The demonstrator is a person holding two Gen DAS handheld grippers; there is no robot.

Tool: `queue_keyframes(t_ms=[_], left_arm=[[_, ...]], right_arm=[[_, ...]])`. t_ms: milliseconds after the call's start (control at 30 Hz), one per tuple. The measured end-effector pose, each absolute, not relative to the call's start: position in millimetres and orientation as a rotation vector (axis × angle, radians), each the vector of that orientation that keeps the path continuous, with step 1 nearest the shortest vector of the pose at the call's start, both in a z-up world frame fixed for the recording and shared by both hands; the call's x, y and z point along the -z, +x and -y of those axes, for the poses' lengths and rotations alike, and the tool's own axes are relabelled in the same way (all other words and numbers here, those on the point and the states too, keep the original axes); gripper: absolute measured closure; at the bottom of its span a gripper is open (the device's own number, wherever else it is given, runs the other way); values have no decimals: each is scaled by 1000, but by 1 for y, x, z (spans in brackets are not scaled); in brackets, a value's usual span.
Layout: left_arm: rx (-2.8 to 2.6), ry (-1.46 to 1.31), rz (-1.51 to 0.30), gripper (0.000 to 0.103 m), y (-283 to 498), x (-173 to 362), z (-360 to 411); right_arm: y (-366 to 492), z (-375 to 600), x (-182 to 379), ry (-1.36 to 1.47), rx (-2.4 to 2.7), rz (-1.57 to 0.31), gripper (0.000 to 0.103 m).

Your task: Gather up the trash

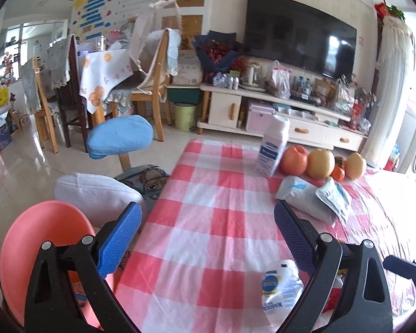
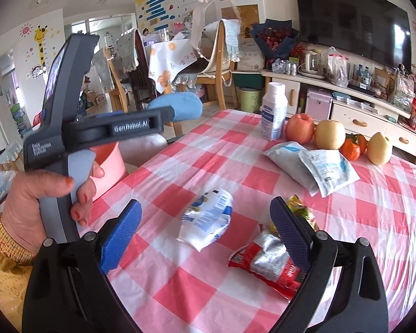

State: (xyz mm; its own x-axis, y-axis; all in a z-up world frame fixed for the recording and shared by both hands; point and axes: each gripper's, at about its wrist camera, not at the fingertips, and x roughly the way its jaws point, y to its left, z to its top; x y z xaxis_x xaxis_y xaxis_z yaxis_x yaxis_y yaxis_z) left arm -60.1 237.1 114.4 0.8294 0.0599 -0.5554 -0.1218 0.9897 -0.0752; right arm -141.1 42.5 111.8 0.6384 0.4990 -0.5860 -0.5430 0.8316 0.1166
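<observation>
Both tongs stand released, jaws wide: the right tongs (image 2: 205, 216) frame a crumpled white wrapper (image 2: 206, 220) lying mid-frame on the checked desk (image 2: 163, 285), a red wrapper (image 2: 266, 263) at their right finger; the left tongs (image 1: 206, 219) hover above it, wrapper at lower right.

A bright living room with cream walls and a glossy pale tile floor (image 1: 16, 166) reflecting daylight. A large dark television (image 1: 299, 30) hangs above a long cream media cabinet (image 1: 280, 111) crowded with bottles, bags and boxes. A pale green bin (image 1: 184, 116) stands on the floor beside the cabinet. To the left, wooden dining chairs (image 1: 152, 88) draped with cloths surround a covered dining table (image 1: 102, 80). A blue cushioned stool (image 1: 119, 136) stands nearer. Colourful paper charts (image 1: 97, 8) decorate the far wall, and a giraffe sticker (image 2: 40, 44) marks another. In the foreground, a red-and-white checked cloth covers the desk (image 1: 208, 222).
</observation>
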Motion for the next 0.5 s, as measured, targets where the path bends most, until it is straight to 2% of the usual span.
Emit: queue_keyframes(t_ms=[500], left_arm=[[29,-102,-692,8,-61,-93,-191]], right_arm=[[-141,11,-111,-34,-550,-638,9]])
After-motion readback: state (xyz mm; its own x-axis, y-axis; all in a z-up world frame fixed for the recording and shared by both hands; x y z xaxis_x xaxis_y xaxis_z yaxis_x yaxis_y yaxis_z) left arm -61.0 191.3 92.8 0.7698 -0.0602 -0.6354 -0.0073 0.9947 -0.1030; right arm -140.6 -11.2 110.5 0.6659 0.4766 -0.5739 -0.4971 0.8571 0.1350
